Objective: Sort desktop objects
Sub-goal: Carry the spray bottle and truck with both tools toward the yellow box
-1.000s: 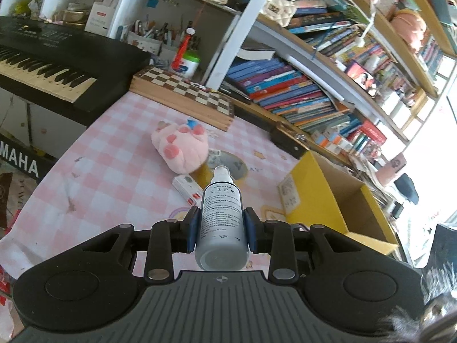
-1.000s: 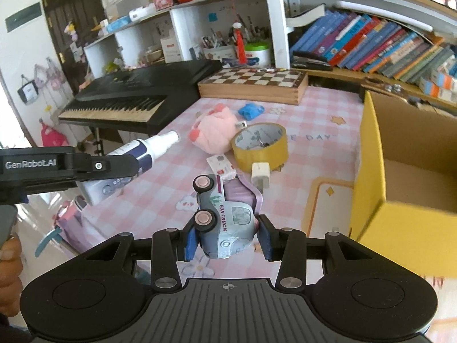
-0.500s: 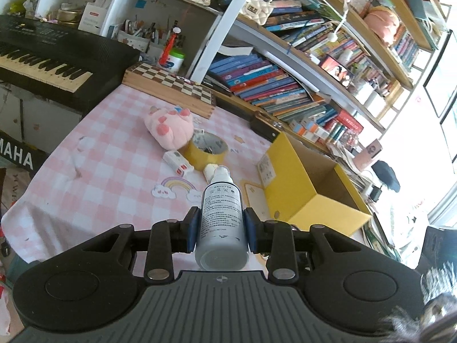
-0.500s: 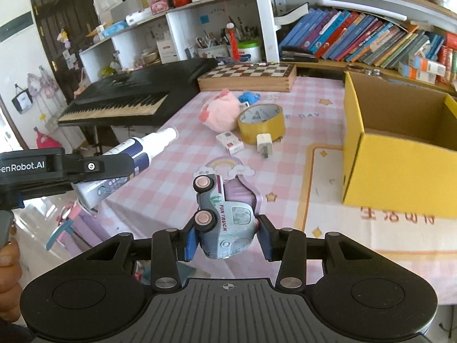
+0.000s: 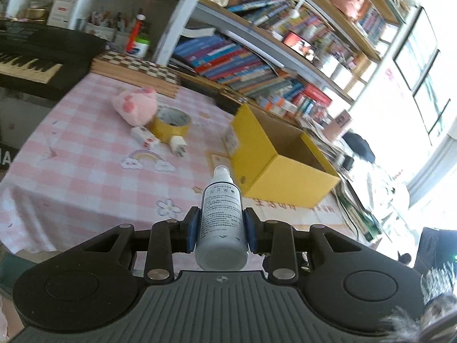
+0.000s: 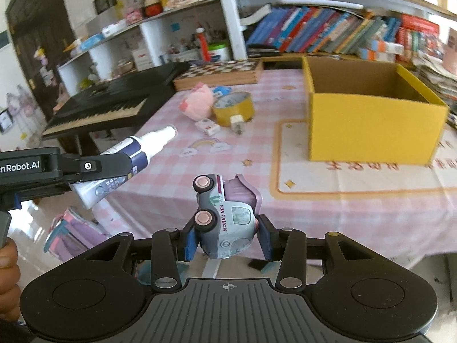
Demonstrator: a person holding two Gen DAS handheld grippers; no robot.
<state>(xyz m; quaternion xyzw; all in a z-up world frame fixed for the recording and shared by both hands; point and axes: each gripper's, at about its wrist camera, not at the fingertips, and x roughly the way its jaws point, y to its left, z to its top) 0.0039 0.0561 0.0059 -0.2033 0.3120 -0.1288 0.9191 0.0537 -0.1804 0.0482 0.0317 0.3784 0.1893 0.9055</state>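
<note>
A table under a pink checked cloth (image 6: pixel 160 183) fills the middle of both views, with a black electronic keyboard (image 6: pixel 114 100) past its left edge and a wooden chessboard case (image 6: pixel 220 73) at its far edge below shelves of books (image 6: pixel 328 37). An open yellow cardboard box (image 6: pixel 371 125) stands on the right part of the cloth, on a cream mat with an orange border (image 6: pixel 357 180); its inside looks bare where it shows. Near the far middle of the table lie a pink plush toy (image 6: pixel 198 101), a roll of yellow tape (image 6: pixel 234 108) touching it, a small white box with red print (image 6: pixel 207 126) and a white plug adapter (image 6: pixel 237 121) just in front of the roll.

The left gripper (image 5: pixel 220 225) is clamped on a white spray bottle (image 5: pixel 221 223), nozzle pointing forward toward the box, held off the near table edge. The right gripper (image 6: pixel 227 241) pinches a grey and purple toy truck (image 6: pixel 225 214) lying on its side, wheels to the left, also in the air before the table edge. A hand (image 6: pixel 7 280) shows at the left border of the right view.
</note>
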